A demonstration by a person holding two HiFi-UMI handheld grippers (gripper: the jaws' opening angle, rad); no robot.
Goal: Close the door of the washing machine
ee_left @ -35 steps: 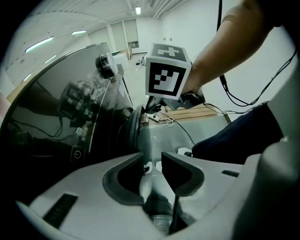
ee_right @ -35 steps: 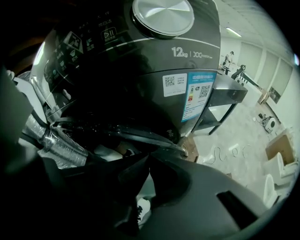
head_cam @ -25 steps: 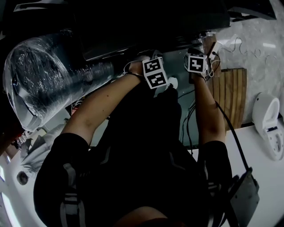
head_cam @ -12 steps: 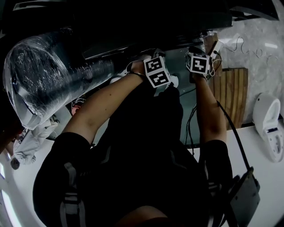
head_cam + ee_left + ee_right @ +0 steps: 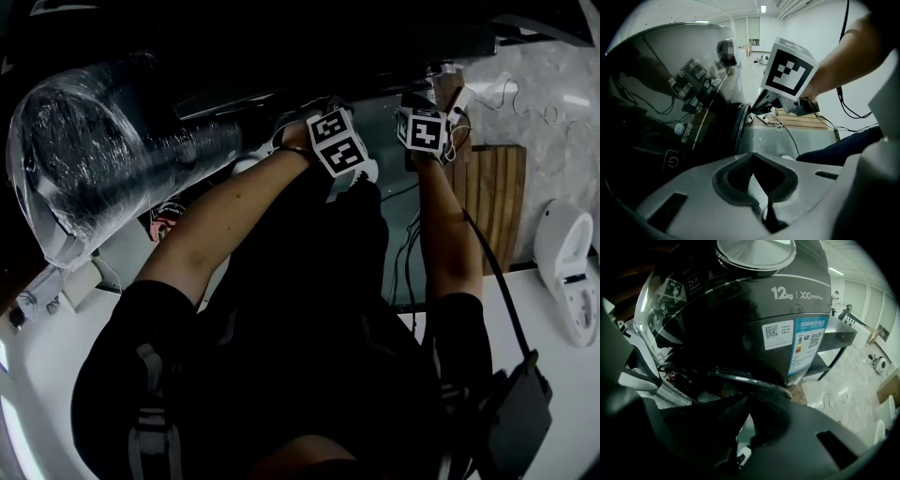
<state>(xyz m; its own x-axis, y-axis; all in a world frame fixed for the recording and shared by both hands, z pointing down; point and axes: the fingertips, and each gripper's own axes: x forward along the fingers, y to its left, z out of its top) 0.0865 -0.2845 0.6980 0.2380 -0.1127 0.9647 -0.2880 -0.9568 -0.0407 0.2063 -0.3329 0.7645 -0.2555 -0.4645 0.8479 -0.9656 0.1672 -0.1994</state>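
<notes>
The washing machine (image 5: 740, 310) bears a white "12kg" mark (image 5: 780, 292) on its dark front; the brand mark just right of it is too small to read. Below sit a white label (image 5: 778, 333) and a blue-headed label (image 5: 808, 345), each with a QR code and illegible print. A play/pause sign (image 5: 692, 283) stands upper left. In the left gripper view, a power sign (image 5: 670, 161) shows on the dark panel, below tilted stickers (image 5: 689, 79) with unreadable characters.

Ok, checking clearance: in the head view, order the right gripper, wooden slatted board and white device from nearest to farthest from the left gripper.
1. Right gripper, just right of the left gripper.
2. Wooden slatted board, further right.
3. White device, far right.
</notes>
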